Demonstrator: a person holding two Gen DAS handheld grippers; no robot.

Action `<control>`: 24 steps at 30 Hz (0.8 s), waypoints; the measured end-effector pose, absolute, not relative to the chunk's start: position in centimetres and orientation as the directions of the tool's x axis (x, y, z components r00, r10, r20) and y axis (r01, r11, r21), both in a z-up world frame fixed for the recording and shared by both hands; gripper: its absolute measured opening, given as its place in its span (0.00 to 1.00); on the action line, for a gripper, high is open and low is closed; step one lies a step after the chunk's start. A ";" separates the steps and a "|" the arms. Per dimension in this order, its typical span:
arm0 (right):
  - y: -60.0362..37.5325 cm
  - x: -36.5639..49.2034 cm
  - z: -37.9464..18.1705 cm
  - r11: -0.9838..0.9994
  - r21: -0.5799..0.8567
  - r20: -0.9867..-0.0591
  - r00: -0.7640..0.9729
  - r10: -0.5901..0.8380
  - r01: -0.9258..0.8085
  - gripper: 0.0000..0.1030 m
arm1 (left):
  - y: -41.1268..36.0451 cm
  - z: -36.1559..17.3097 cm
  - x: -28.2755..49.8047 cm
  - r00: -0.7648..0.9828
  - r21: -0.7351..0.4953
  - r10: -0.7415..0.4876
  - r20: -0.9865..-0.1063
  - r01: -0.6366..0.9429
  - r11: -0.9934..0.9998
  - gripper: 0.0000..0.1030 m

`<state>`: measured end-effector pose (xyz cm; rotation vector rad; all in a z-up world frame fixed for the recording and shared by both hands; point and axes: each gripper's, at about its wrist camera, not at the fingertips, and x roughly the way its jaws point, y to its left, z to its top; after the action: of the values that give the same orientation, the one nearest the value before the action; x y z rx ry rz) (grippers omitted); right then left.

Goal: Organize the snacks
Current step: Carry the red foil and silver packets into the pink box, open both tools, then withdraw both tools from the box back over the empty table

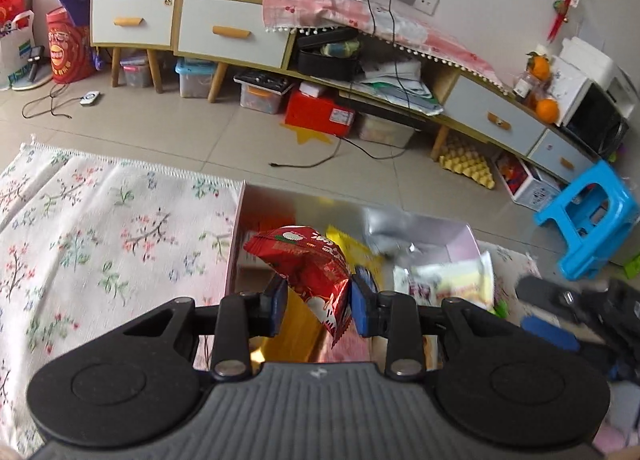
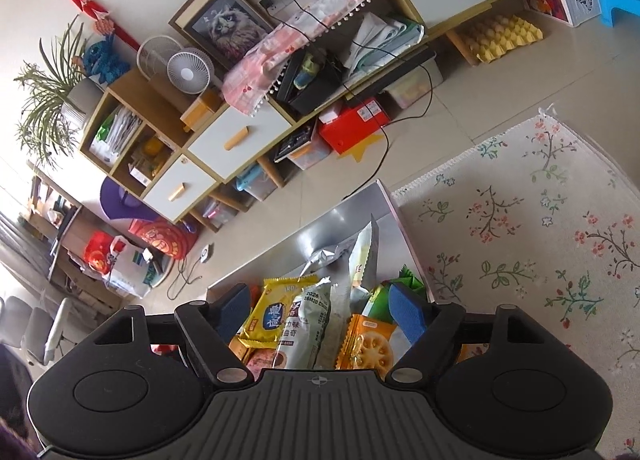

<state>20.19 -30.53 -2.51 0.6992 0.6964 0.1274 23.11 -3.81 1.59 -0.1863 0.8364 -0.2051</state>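
Pinching one red snack packet (image 1: 308, 260) between its two blue pads, the left hand-held gripper (image 1: 318, 306) holds it in the air just ahead of its fingers, above the near left part of a silver-lined box (image 1: 424, 226) that sits on a floral rug (image 1: 100, 228). Below and beyond the packet, that box shows a yellow packet and a pale packet, both blurred. To the right of the left tool, the dark blurred shape of the other tool is partly visible. The right hand-held gripper (image 2: 322, 306) has its jaws spread wide with nothing pressed between the pads; no earlier view is available to compare. Directly ahead of and beneath its fingers lie several snacks in the same box: one yellow packet (image 2: 276, 310), one grey-white packet (image 2: 310, 324), one orange cracker packet (image 2: 368, 344), one tall pale packet (image 2: 362, 256) standing on edge, and a green one (image 2: 408, 274) just behind the right finger.
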 end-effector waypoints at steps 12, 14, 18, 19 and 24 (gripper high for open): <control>-29.5 20.1 -2.3 0.790 0.605 -0.567 0.750 0.341 0.098 0.80 | -3.9 2.3 22.0 0.655 -0.144 -0.185 -0.733 0.116 0.983 0.62; -29.3 19.8 -2.0 0.796 0.597 -0.572 0.746 0.340 0.096 0.80 | -3.8 2.6 21.4 0.651 -0.135 -0.186 -0.736 0.128 0.983 0.65; -28.7 18.7 -1.4 0.819 0.565 -0.592 0.739 0.323 0.095 0.81 | -3.4 3.1 20.2 0.648 -0.117 -0.186 -0.738 0.148 0.982 0.70; -28.6 18.4 -1.3 0.825 0.556 -0.597 0.737 0.317 0.095 0.81 | -3.3 3.2 19.9 0.647 -0.116 -0.187 -0.739 0.151 0.982 0.72; -27.9 16.5 -0.7 0.845 0.523 -0.620 0.729 0.290 0.109 0.84 | -2.7 3.5 18.1 0.630 -0.120 -0.201 -0.751 0.168 0.978 0.80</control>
<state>16.51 -27.89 -0.72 0.5683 0.7576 0.1057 18.08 -2.71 3.46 -0.0396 0.8642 -0.2114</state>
